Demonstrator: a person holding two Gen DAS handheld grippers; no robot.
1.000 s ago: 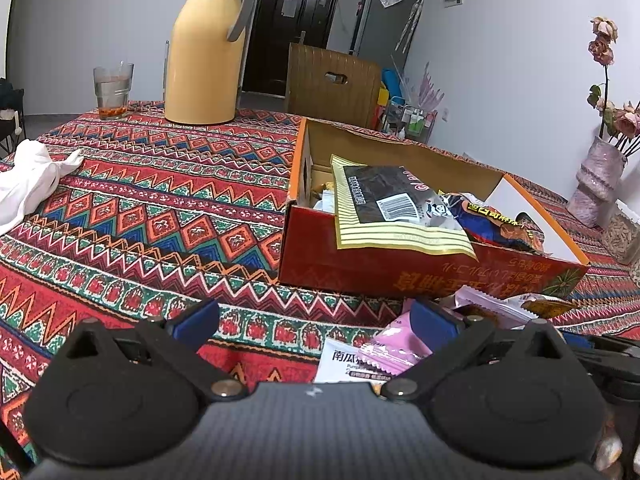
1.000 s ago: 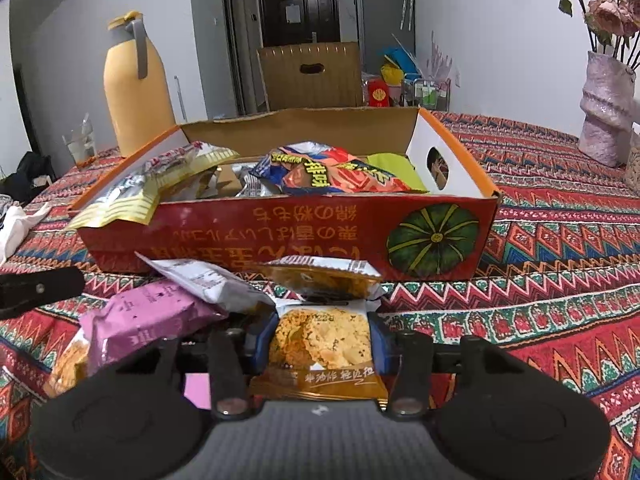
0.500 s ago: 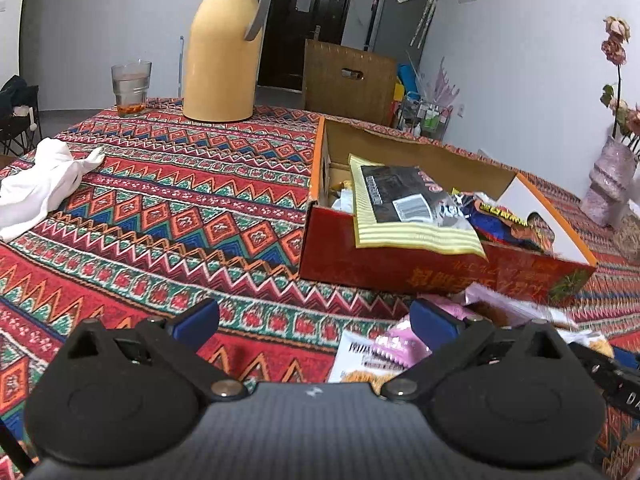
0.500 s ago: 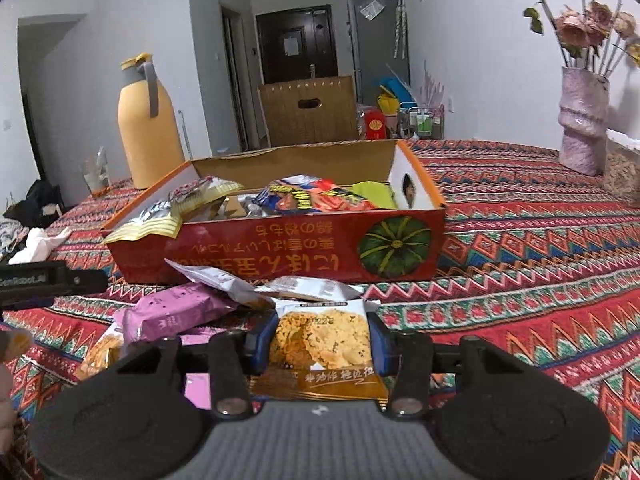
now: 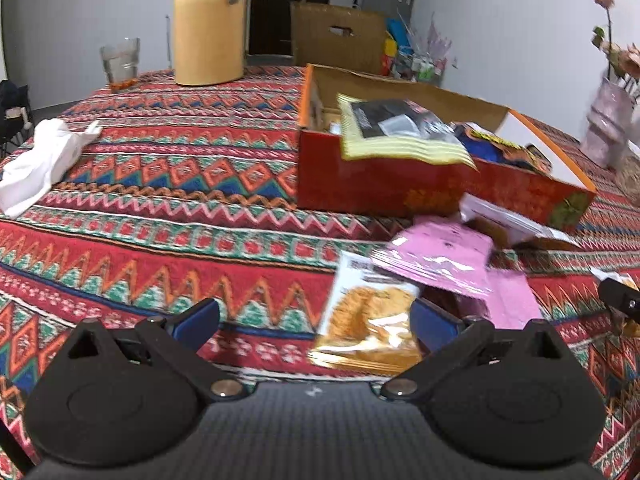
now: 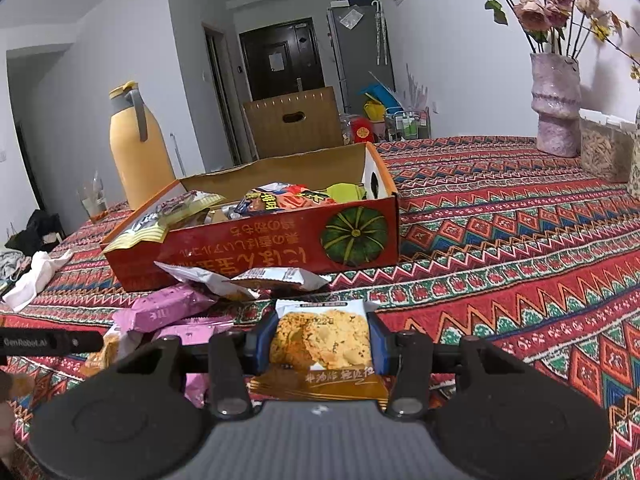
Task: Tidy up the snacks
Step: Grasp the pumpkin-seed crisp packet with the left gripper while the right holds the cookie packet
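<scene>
Gripping cookie packet [image 6: 322, 342], between right fingers [image 6: 262, 340]

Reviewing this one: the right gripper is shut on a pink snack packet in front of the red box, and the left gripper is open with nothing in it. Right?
One slip: the right gripper is shut on an orange cracker packet, not a pink one, as the right wrist view shows. The pink packets lie on the cloth. The rest stands.

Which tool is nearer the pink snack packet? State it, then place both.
Left. The left tool hovers open just in front of the pink snack packet. The right tool, shut on a cracker packet, sits further off to its right.
</scene>
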